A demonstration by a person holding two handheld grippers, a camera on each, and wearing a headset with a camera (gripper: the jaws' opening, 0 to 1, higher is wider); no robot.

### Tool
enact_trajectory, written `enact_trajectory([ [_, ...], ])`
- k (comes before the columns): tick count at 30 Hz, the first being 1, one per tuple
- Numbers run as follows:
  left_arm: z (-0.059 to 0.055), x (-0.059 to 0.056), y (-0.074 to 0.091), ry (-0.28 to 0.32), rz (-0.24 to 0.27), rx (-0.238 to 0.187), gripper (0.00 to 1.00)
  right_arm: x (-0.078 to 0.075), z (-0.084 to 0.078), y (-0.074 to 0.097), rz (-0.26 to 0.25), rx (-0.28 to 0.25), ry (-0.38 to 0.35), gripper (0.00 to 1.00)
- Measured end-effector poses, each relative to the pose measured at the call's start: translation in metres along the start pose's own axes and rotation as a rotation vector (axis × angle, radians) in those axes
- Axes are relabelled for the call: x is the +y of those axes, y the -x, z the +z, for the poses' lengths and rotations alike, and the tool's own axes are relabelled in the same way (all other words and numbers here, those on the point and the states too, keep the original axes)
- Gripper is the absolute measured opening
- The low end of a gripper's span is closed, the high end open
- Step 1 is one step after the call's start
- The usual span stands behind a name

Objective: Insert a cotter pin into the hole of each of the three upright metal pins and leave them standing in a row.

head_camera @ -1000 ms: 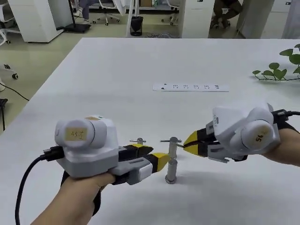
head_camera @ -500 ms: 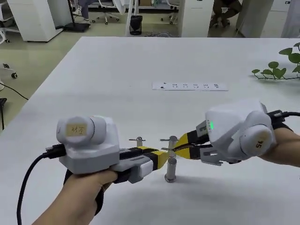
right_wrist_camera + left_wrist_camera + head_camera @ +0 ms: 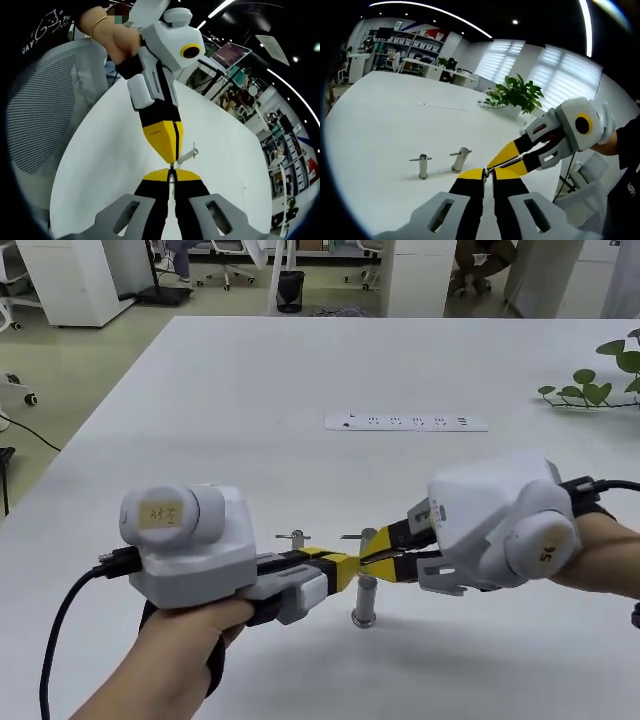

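Three pins stand on the bench (image 3: 300,390). In the head view the left pin (image 3: 297,539) is at 9 o'clock of the meeting tong tips, the back pin (image 3: 368,534) is just behind them, and the near pin (image 3: 365,602) is at 6 o'clock, right under them.

There are three cotters. In the left gripper view the left pin's cotter (image 3: 416,159) and the back pin's cotter (image 3: 454,154) each lie crosswise through a pin's top. The third cotter (image 3: 507,162) is a thin wire lying along the closed yellow jaws of the right tongs (image 3: 372,555).

The right tongs are clenched on that wire, which they hold above the near pin. The left tongs (image 3: 488,173) are clenched too, with hardly a slit between the jaws. They meet the right tongs tip to tip at the free end of the wire. They seem to touch it, but I cannot tell whether they nip it.

Hard to make out:
- The back pin's shaft is covered by the yellow tips in the head view, so only its head and a stub of cotter show.
- The near pin's top and hole are hidden under the tongs.
- In the left gripper view the near pin lies behind the left tongs' own jaws.

A hand (image 3: 190,650) grips the left gripper's body, cut off at the frame's foot.
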State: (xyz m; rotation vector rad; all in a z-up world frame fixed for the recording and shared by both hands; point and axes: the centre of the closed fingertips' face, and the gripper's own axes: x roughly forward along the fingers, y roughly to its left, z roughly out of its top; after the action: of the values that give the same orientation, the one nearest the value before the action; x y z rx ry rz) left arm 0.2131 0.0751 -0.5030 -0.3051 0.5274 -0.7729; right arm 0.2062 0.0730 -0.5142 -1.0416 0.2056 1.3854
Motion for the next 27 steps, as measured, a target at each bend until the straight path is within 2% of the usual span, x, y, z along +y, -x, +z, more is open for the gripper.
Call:
enact_trajectory([
  [16,-0.0006,0.0025,-0.0009,-0.005,0.009,-0.006,0.0,-0.0022,0.0027,-0.0016,-0.01,-0.009,-0.008,0.0],
  [27,0.0033,0.0015,0.0007,0.04,-0.013,-0.034,0.0,-0.0042,0.0049,0.0005,-0.019,-0.02,-0.034,0.0],
])
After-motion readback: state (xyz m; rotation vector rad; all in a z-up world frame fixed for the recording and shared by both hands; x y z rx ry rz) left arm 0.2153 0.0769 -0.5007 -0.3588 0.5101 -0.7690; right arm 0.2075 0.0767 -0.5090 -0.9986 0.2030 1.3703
